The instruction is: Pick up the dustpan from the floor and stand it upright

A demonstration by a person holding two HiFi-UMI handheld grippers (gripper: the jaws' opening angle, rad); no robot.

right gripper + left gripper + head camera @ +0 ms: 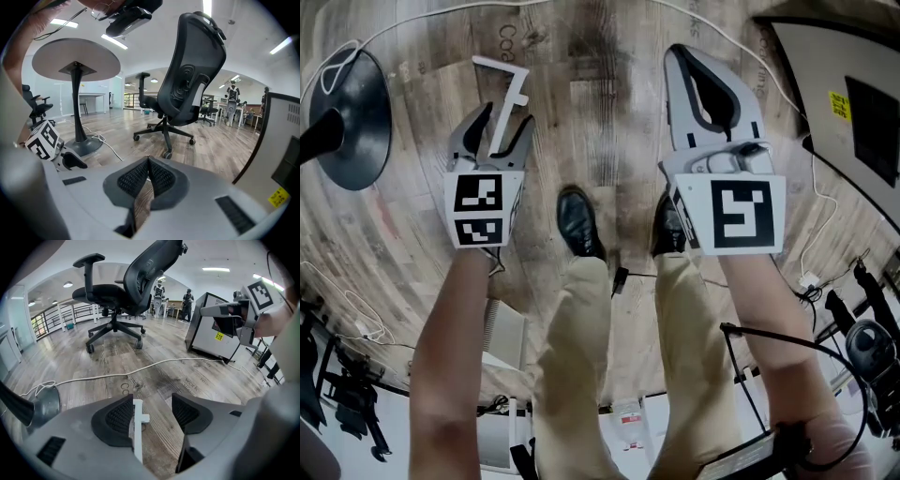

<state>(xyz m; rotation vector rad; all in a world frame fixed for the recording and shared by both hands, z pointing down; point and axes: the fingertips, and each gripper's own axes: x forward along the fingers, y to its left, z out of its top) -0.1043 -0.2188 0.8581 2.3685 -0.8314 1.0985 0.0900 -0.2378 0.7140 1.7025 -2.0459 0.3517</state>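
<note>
Nearest us, our left gripper (153,401) stands released astride a white handle (138,432); our right gripper (148,164) is clenched, empty. The wood-plank floor (164,376) carries a cable (154,364); office chair (126,287), table base (356,108) and cabinet (211,329) stand around.

The left grey two-jaw gripper (504,120) points steeply downward, and its black ribbed pads (118,417) stand wide apart. A thin white plastic bar (137,427) stands between the jaws, just beside the left pad and clear of the right pad. The bare left forearm (450,356) extends behind the marker cube (483,208). The right grey two-jaw gripper (148,160) points shallowly downward, with jaws closed tip to tip and nothing between them. The bare right forearm (769,319) extends behind its marker cube (736,214).
</note>
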